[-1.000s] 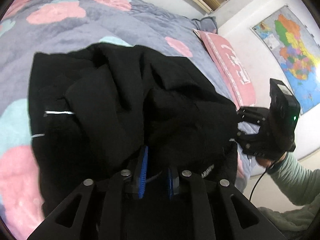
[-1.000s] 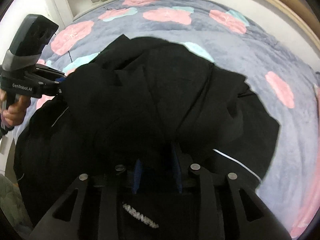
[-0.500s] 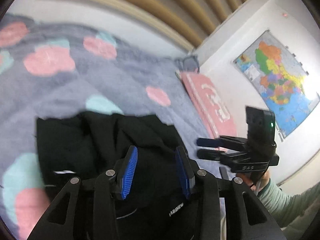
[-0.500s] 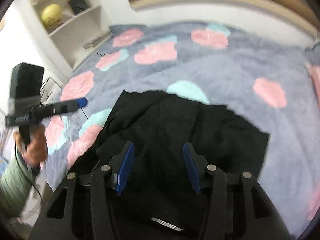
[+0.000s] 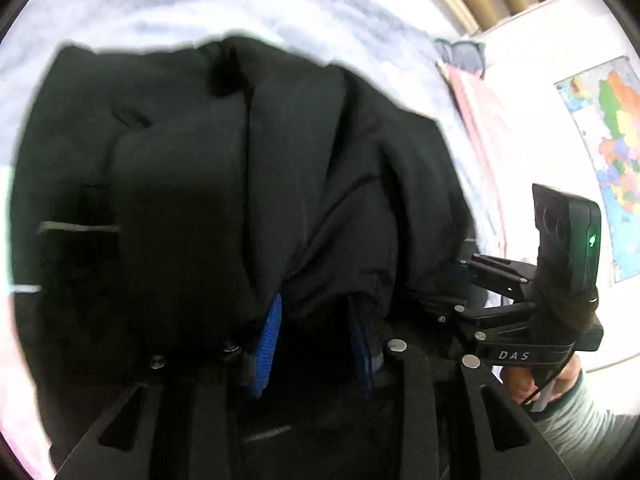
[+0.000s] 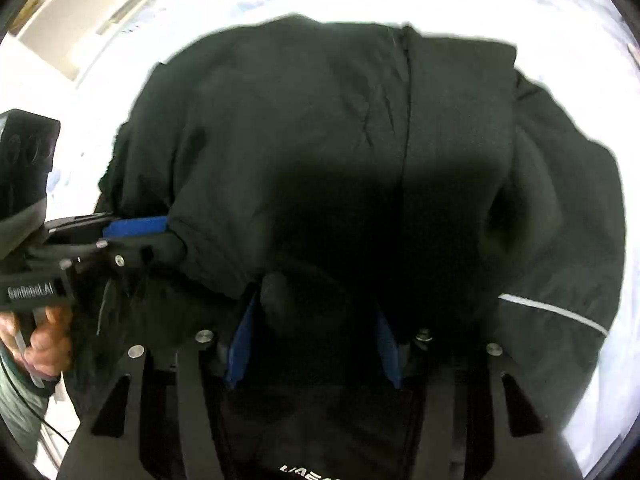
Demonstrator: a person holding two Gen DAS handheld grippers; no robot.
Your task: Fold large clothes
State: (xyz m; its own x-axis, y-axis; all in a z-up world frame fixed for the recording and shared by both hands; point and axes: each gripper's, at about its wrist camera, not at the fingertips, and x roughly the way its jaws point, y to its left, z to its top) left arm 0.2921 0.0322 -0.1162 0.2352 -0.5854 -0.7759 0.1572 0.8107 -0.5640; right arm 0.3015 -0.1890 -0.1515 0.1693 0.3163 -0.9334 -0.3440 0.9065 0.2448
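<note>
A large black jacket [image 5: 200,160] lies bunched on the bed and fills both views. My left gripper [image 5: 316,340] points down into it. Its jaws are closing, with a thick fold between the blue pads [image 5: 272,336] that is not clamped. My right gripper [image 6: 314,348] also points down at the jacket [image 6: 320,140]. It stands wide, with a dark bulge of cloth between its pads [image 6: 240,348] that is not pinched. In the right wrist view the left gripper [image 6: 136,236] reaches in from the left at the jacket's edge.
The bed's blanket [image 5: 160,0] is washed out pale around the jacket. A pink pillow [image 5: 472,120] and a wall map [image 5: 608,140] are at the right. A white shelf [image 6: 80,20] stands at the far left. A person's hand [image 6: 44,340] holds the left gripper.
A second ago both grippers were shut on the jacket. They let go and rose clear of it, jaws apart, then dropped back down so cloth sits between the jaws again.
</note>
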